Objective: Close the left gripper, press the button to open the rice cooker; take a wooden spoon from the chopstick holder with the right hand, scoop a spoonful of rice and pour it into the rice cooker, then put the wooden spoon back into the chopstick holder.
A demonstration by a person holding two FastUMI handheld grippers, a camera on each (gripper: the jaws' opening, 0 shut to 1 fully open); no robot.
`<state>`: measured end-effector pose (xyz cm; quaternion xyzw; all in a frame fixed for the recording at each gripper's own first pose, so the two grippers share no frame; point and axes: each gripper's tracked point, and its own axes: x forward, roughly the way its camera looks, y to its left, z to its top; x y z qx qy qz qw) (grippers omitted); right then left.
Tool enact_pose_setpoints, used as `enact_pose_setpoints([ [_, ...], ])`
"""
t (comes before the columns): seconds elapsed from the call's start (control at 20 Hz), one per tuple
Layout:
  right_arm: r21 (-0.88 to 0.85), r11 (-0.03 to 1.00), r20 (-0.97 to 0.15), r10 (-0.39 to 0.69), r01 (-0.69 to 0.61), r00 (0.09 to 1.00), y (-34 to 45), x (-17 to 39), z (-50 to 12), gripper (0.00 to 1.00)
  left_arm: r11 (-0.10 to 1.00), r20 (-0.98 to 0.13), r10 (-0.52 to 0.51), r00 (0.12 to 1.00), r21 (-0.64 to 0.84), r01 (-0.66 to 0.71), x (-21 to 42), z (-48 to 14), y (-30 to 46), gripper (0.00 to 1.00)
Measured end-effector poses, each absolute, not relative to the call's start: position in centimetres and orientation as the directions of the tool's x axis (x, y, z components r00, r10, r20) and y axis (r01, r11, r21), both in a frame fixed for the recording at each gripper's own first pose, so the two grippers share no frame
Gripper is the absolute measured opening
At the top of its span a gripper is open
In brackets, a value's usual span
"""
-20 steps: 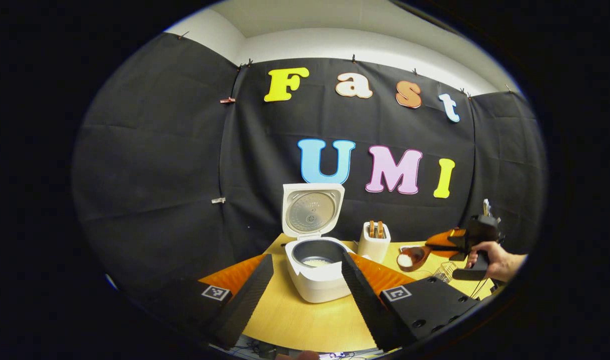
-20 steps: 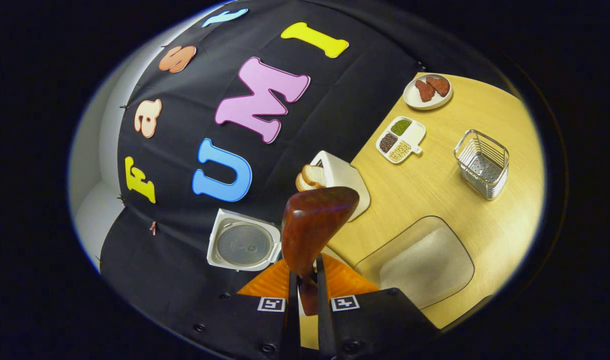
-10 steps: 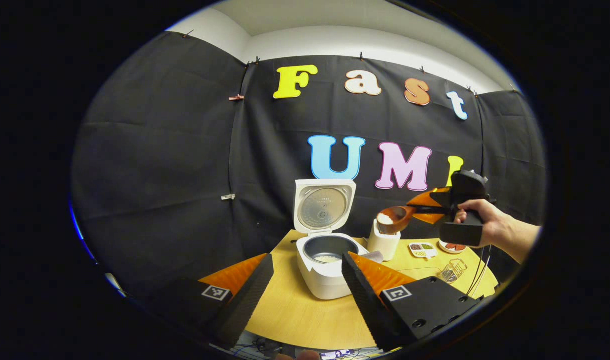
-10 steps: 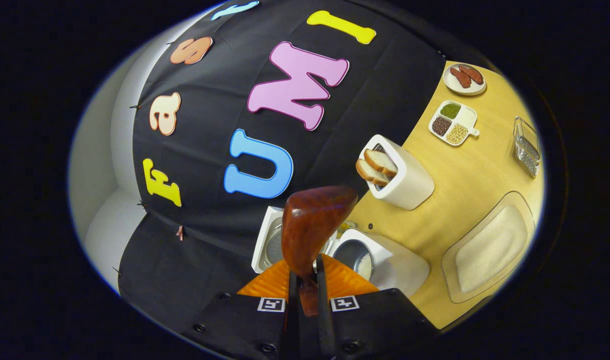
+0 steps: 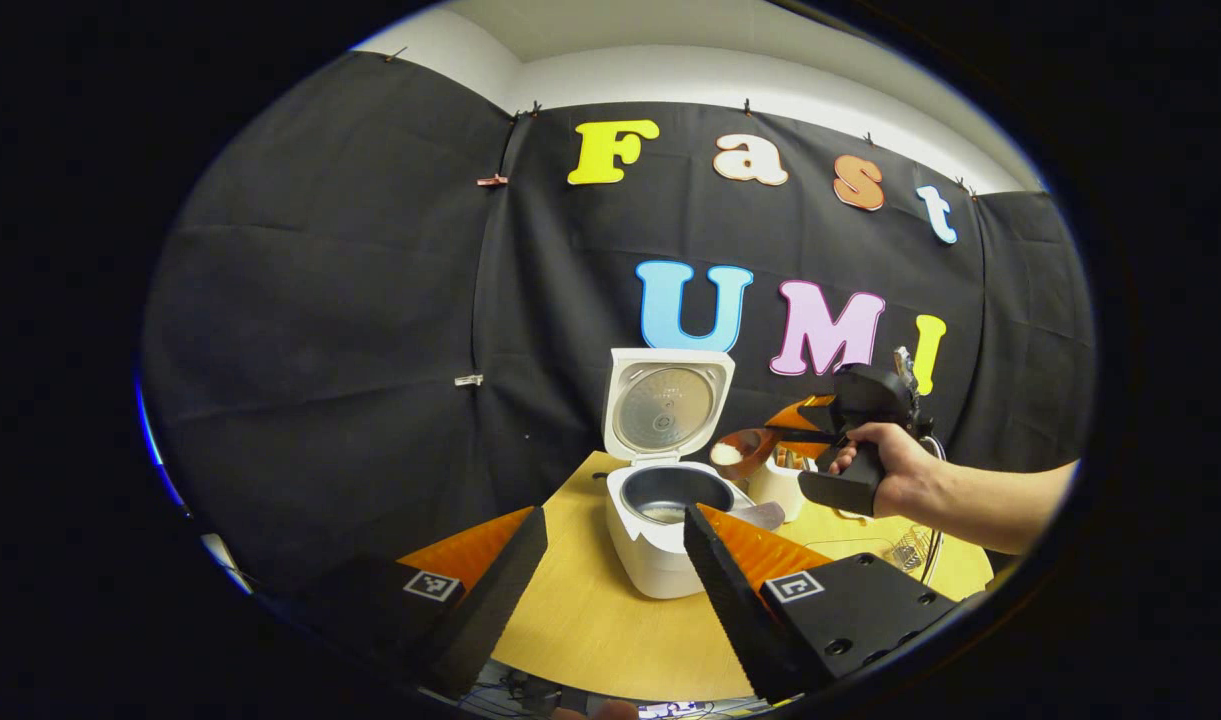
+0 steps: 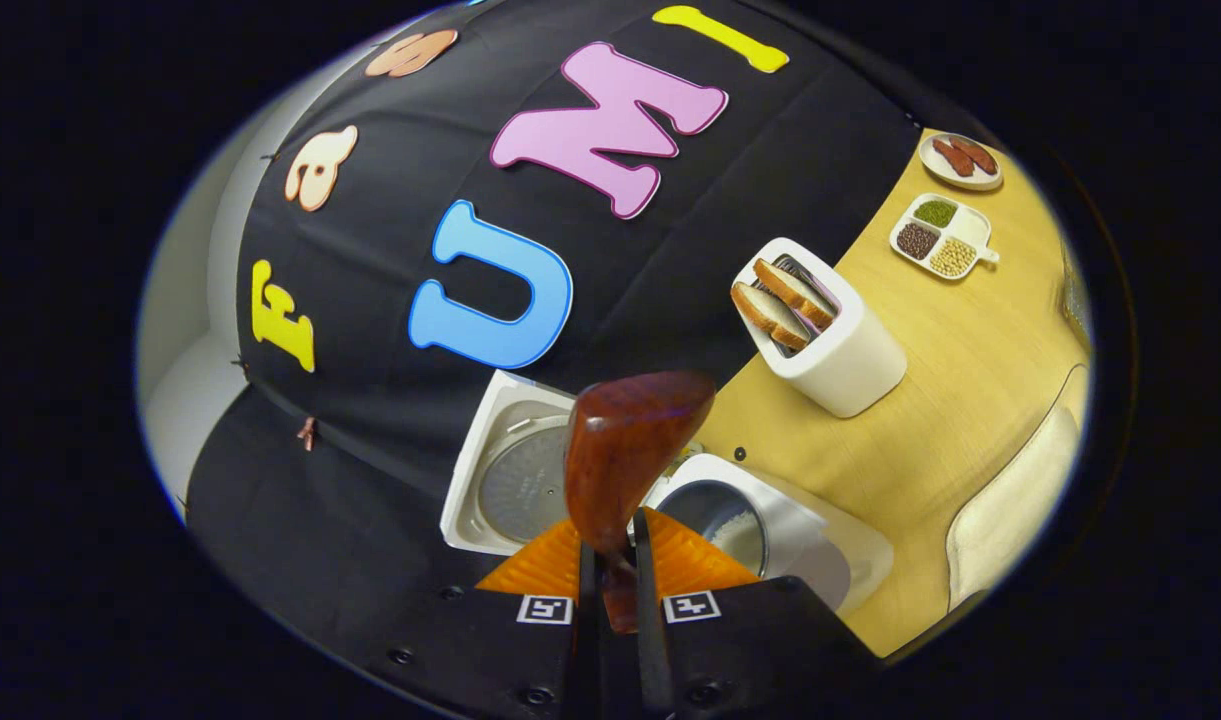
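The white rice cooker (image 5: 660, 545) stands open with its lid (image 5: 668, 405) upright and some rice in the dark pot (image 6: 722, 520). My left gripper (image 5: 610, 565) hangs open in front of the cooker, holding nothing. A hand holds my right gripper (image 5: 805, 432), which is shut on the handle of the wooden spoon (image 5: 740, 450). The spoon bowl carries white rice and hovers just above and right of the pot. In the right gripper view, my gripper (image 6: 610, 585) clamps the spoon (image 6: 625, 450), whose back faces the camera. The white chopstick holder (image 6: 835, 345) stands beyond, wooden utensils inside.
On the wooden table (image 6: 930, 400) lie a sectioned dish of beans (image 6: 940, 235), a small plate with brown pieces (image 6: 960, 160) and a clear tray of rice (image 6: 1010, 500). A wire basket (image 5: 908, 545) sits below the person's forearm (image 5: 1000, 495).
The right gripper carried the rice-laden spoon up from the tray side and leftward, from beside the chopstick holder to the cooker's right rim. The left gripper stayed open, drifting slightly.
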<state>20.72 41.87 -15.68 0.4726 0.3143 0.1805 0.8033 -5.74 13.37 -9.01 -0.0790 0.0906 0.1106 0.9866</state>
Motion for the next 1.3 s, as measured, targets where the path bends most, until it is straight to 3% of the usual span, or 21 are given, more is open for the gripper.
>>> enact_pose_setpoints([
  [0.45,0.627,0.744,-0.354,0.538,-0.232,0.765,46.4,23.9,-15.8,0.18,0.945,-0.241,0.245,0.939,-0.157,-0.287,-7.5,-10.7,14.6,0.95],
  [0.7,0.455,0.797,-0.331,0.566,-0.398,0.755,49.4,23.8,-15.0,0.18,0.935,-0.257,0.273,0.927,-0.155,-0.318,-9.4,-11.3,15.0,0.95],
  [1.0,0.241,0.831,-0.369,0.556,-0.501,0.745,51.4,23.1,-17.1,0.18,0.92,-0.272,0.3,0.914,-0.172,-0.353,-11.3,-12.1,15.2,0.95],
  [1.3,0.006,0.801,-0.34,0.564,-0.599,0.752,52.5,22.9,-16.4,0.18,0.911,-0.291,0.318,0.902,-0.171,-0.376,-12.9,-13.0,15.5,0.95],
])
